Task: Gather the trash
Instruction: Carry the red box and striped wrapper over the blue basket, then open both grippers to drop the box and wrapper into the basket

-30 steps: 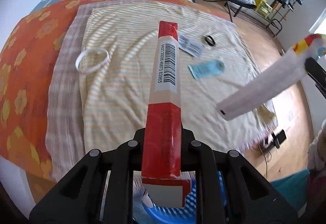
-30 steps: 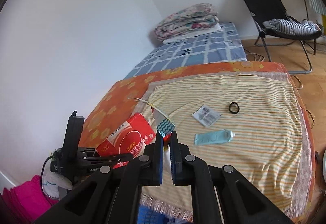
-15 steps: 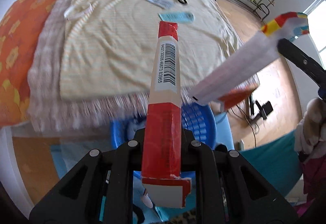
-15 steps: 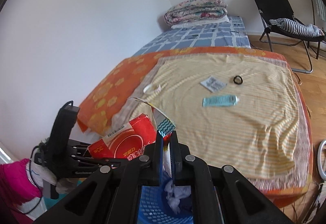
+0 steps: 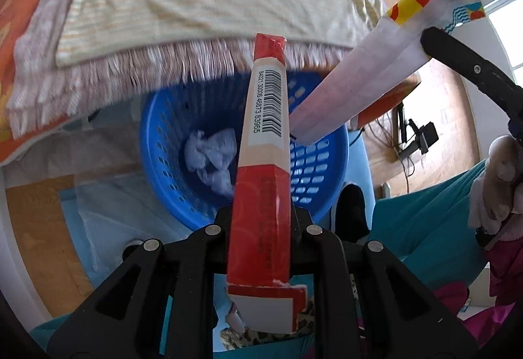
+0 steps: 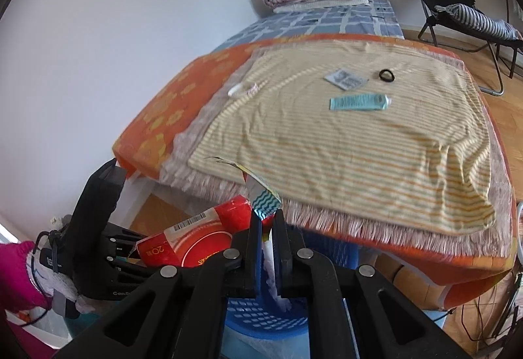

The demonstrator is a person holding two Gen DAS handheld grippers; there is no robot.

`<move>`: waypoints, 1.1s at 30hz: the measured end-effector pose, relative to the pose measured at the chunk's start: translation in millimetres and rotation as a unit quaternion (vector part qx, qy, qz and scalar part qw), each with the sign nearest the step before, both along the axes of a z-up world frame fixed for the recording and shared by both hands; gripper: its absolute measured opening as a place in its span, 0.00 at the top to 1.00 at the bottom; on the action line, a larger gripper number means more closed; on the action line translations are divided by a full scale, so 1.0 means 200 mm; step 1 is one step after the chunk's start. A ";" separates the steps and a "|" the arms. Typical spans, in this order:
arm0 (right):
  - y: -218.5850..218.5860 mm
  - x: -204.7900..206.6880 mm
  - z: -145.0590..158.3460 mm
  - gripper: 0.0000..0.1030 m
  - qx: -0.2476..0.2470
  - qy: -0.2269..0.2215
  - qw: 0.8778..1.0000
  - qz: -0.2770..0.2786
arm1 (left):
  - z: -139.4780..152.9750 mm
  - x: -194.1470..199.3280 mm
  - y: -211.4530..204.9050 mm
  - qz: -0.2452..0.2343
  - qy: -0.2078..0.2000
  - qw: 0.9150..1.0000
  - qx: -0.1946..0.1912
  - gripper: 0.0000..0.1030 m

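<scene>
Drop-off time, I'd say: left gripper point(image 5: 260, 221) pinches the red box point(image 5: 263, 159) over the blue basket point(image 5: 163, 143) at frame center, right gripper point(image 6: 268, 228) clamps the paper wrapper point(image 5: 362, 91). Next both need to let go; the teal packet point(image 6: 359, 102) waits upper right.

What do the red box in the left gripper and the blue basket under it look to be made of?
Red box: thin printed cardboard, slightly glossy; folded edges, a torn flap and a printed barcode show.
Blue basket: moulded plastic, smooth, probably rigid; its wall is pierced by even rows of slots.
</scene>
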State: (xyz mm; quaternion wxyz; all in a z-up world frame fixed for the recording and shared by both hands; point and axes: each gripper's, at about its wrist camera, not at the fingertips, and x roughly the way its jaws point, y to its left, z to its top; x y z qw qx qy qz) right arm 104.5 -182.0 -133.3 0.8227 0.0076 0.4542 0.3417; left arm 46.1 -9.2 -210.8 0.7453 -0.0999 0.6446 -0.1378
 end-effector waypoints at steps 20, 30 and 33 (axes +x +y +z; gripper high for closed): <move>0.02 -0.03 -0.17 0.89 -0.036 0.042 0.998 -0.003 | -0.18 0.02 -0.02 0.015 0.050 0.999 0.006 0.84; 0.02 -0.01 -0.21 0.58 -0.044 0.061 0.997 -0.011 | -0.18 0.04 0.01 0.024 0.045 0.999 0.005 0.80; 0.03 -0.01 -0.21 0.41 -0.052 0.054 0.997 -0.014 | -0.17 0.04 0.00 0.026 0.041 0.999 0.008 0.80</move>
